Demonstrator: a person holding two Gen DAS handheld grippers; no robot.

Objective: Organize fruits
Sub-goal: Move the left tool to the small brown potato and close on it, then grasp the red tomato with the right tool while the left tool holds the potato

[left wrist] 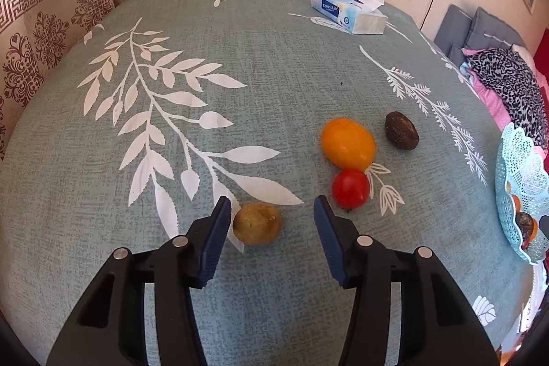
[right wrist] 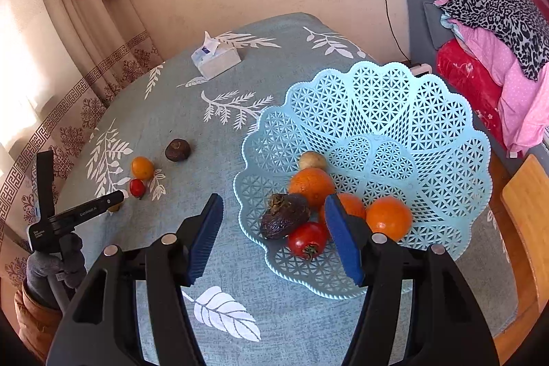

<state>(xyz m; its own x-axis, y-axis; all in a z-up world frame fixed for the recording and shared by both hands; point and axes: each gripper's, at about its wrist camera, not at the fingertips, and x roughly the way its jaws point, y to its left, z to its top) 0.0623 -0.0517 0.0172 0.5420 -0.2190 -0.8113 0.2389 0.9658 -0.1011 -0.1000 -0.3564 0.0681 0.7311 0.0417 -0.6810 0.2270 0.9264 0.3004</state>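
Left wrist view: left gripper (left wrist: 271, 211) jaws apart around small brownish-green round fruit (left wrist: 257, 223), left pad just beside it. Right gripper (right wrist: 272, 211) open, empty, over near rim of pale-blue lattice plastic basket (right wrist: 429, 112).

Basket (left wrist: 521, 160) cut by frame edge; kiwi (right wrist: 115, 207) behind left tongs (right wrist: 103, 199).

A tissue box (left wrist: 348, 10) sits near the table's (left wrist: 240, 74) far edge. Mid-table, a lemon (left wrist: 347, 143) touches a tomato (left wrist: 350, 188); a basket (right wrist: 411, 112) of fruit stands at the right edge.
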